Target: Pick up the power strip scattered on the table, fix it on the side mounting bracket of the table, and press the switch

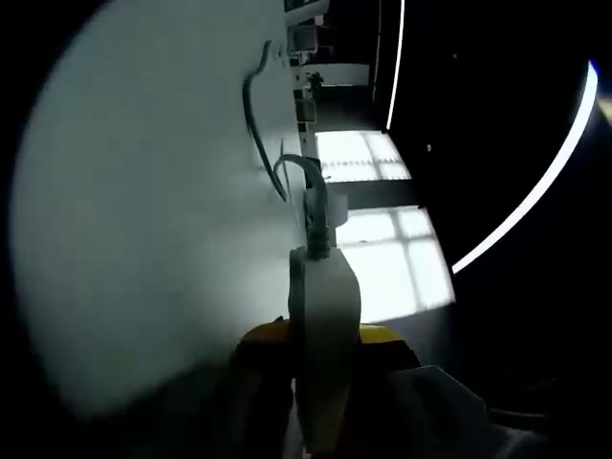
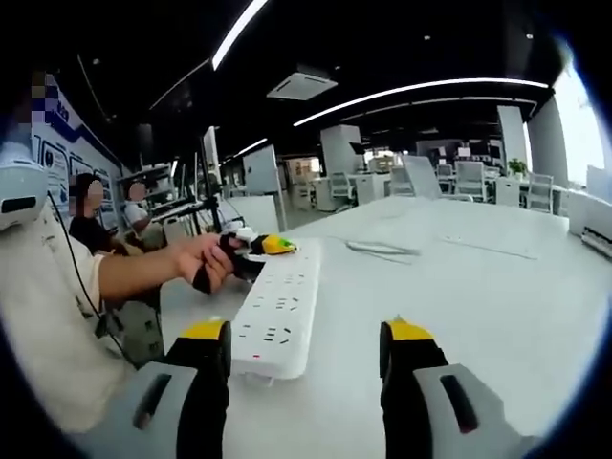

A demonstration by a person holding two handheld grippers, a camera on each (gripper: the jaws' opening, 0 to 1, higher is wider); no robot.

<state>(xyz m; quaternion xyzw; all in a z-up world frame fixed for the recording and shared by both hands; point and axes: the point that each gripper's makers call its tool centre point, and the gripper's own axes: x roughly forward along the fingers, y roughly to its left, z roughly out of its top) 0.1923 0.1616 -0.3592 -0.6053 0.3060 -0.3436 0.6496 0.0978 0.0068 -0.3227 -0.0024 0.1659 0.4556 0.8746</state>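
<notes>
In the left gripper view, the white power strip (image 1: 325,316) stands edge-on between my left gripper's (image 1: 321,337) yellow-tipped jaws, which are shut on it. Its grey cable (image 1: 314,186) runs from the far end across the white table (image 1: 143,220). The right gripper view has the same power strip (image 2: 279,308) lying flat near the table's left edge, sockets up. A person's hand (image 2: 206,260) holds the left gripper (image 2: 260,247) at the strip's far end. My right gripper (image 2: 306,349) hovers open just behind the strip's near end, touching nothing.
The table (image 2: 497,306) stretches wide to the right, with a thin cable (image 2: 382,249) lying on it further back. Its left edge drops off beside the person's arm (image 2: 124,277). Seated people, desks and chairs stand beyond.
</notes>
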